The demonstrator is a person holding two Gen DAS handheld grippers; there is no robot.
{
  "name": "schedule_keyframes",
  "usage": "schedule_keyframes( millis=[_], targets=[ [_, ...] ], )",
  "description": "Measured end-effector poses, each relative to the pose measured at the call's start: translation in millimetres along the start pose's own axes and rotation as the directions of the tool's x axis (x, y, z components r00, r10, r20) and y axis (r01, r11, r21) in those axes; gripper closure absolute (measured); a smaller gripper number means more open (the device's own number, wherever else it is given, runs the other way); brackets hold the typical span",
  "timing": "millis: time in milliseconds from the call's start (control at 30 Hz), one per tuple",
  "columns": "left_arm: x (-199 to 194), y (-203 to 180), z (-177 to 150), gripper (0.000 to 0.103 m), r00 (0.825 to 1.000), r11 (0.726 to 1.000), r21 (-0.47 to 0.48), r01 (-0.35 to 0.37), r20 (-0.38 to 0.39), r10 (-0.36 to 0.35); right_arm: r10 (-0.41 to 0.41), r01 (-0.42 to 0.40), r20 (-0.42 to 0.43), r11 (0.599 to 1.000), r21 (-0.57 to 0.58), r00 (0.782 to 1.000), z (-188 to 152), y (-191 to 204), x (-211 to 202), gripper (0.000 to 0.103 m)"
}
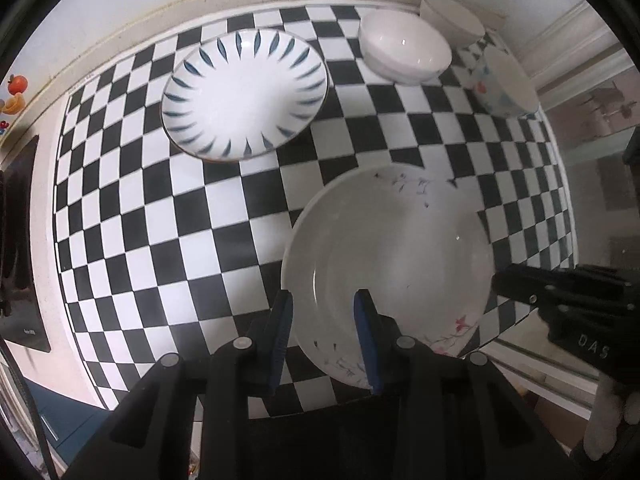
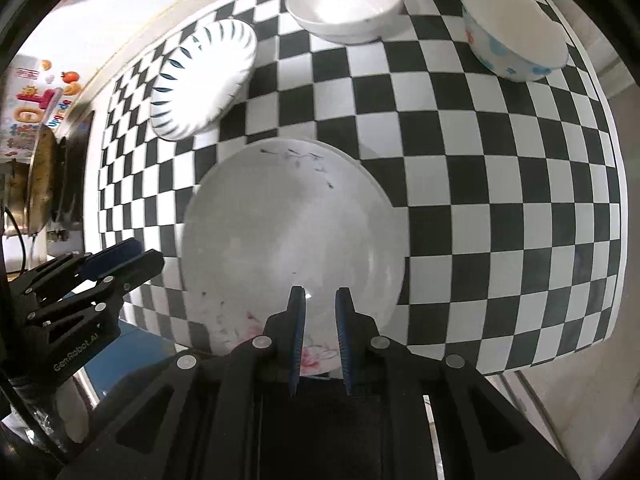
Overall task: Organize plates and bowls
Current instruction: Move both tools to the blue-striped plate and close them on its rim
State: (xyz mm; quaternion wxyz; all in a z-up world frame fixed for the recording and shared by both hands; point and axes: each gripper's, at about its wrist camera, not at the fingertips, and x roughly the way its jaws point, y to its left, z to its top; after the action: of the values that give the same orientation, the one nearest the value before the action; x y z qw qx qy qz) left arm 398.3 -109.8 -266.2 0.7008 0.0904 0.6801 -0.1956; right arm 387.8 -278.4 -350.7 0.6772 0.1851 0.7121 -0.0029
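The left tongs carry white lettering, "GenRobot.AI", along their black plastic frame, seen from the right wrist view. The right tongs show "DAS" on their body, with the rest cut off. Coloured fruit and letter stickers sit on the wall at the left, too small to read.

Both tongs have blue ribbed pads on black fingers. The left pair is released and stands apart above the near left rim of the floral plate, with no pad seen pressing on it. The right pair is nearly closed, leaving a narrow gap that grasps nothing, above the plate's near edge.

That plate is round, deep, glossy white, with pink blossoms and grey twigs. It lies at the near edge of the surface on a black-and-white checked cloth. Behind it are a round white plate with blue petal strokes, a plain white bowl, a flower-printed bowl, and another white bowl.
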Motion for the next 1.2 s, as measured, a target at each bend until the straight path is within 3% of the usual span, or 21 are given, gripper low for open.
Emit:
schedule_keyframes(
  millis=[167, 300, 367, 433, 467, 700, 800, 1000, 1200],
  targets=[
    [-11, 14, 7, 0.073, 0.999, 1.000, -0.018, 0.019, 0.045, -0.018, 0.009, -0.008, 0.038, 1.000, -0.028, 0.999, 11, 5, -18, 0.085],
    [-9, 43, 30, 0.071, 0.997, 0.996, -0.068, 0.060, 0.048, -0.057, 0.045, -0.042, 0.068, 0.998, -0.041, 0.997, 40, 15, -23, 0.084],
    [-4, 68, 45, 0.071, 0.996, 0.989, -0.123, 0.083, 0.046, -0.078, 0.068, -0.065, 0.086, 0.997, -0.037, 0.994, 57, 22, -22, 0.072],
    [4, 100, 63, 0.071, 0.994, 0.977, -0.186, 0.108, 0.036, -0.103, 0.108, -0.105, 0.100, 0.994, -0.032, 0.989, 78, 29, -19, 0.043],
    [9, 114, 70, 0.071, 0.994, 0.971, -0.212, 0.112, 0.030, -0.108, 0.133, -0.131, 0.106, 0.991, -0.027, 0.985, 89, 32, -16, 0.040],
    [56, 197, 120, 0.071, 0.986, 0.923, -0.352, 0.156, -0.005, -0.168, 0.184, -0.188, 0.077, 0.981, 0.046, 0.980, 167, 43, 29, 0.039],
    [74, 211, 134, 0.071, 0.982, 0.915, -0.367, 0.167, -0.025, -0.190, 0.189, -0.194, 0.059, 0.976, 0.099, 0.980, 194, 41, 54, 0.039],
    [99, 220, 155, 0.071, 0.969, 0.911, -0.360, 0.203, -0.060, -0.240, 0.177, -0.179, 0.030, 0.974, 0.136, 0.984, 224, 43, 84, 0.039],
    [104, 213, 171, 0.071, 0.967, 0.922, -0.324, 0.211, -0.069, -0.245, 0.162, -0.161, 0.010, 0.977, 0.141, 0.987, 233, 44, 97, 0.040]
  ],
)
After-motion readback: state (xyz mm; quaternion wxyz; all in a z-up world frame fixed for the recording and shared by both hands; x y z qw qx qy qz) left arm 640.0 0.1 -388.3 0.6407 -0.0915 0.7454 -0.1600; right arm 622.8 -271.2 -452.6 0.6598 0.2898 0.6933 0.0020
